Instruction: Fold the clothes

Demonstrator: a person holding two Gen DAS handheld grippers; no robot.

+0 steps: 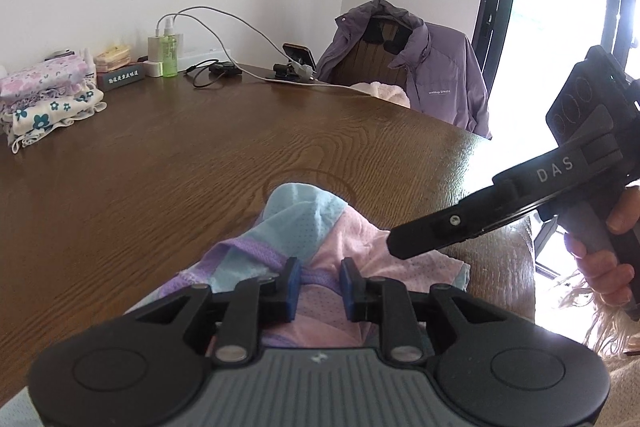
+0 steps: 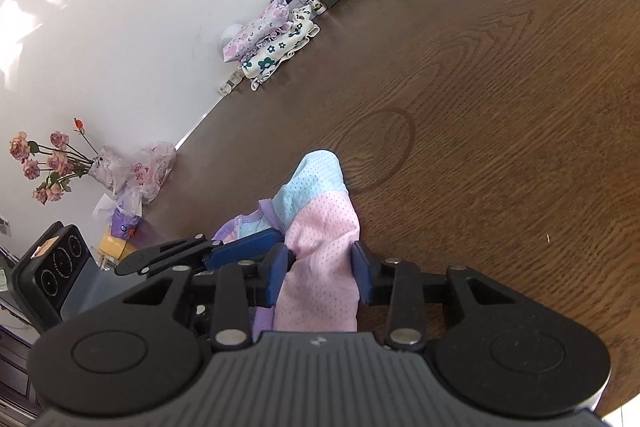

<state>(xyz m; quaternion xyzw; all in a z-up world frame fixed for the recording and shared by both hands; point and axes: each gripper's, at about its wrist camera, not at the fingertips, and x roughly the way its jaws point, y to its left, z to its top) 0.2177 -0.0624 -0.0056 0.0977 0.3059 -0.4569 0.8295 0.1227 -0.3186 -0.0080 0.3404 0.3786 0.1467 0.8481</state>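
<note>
Pastel mesh garment point(image 1: 320, 239) lies bunched at lower centre of the counter point(image 1: 200, 155). Left tongs point(image 1: 319, 279) stand spread astride a purple seam; right tongs point(image 2: 320, 269) stand spread around a pink fold, likely seeking grips. A folded floral stack point(image 1: 48, 99) sits upper left, set aside.

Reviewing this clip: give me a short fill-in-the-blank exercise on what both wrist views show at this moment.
1. The pastel garment lies on a brown ____ table.
2. A ____ jacket is draped over the chair at the far side.
3. The folded floral clothes are stacked near the white ____.
4. The left gripper and right gripper both have ____ pads on their fingertips.

Missing words: wooden; purple; wall; blue
</note>
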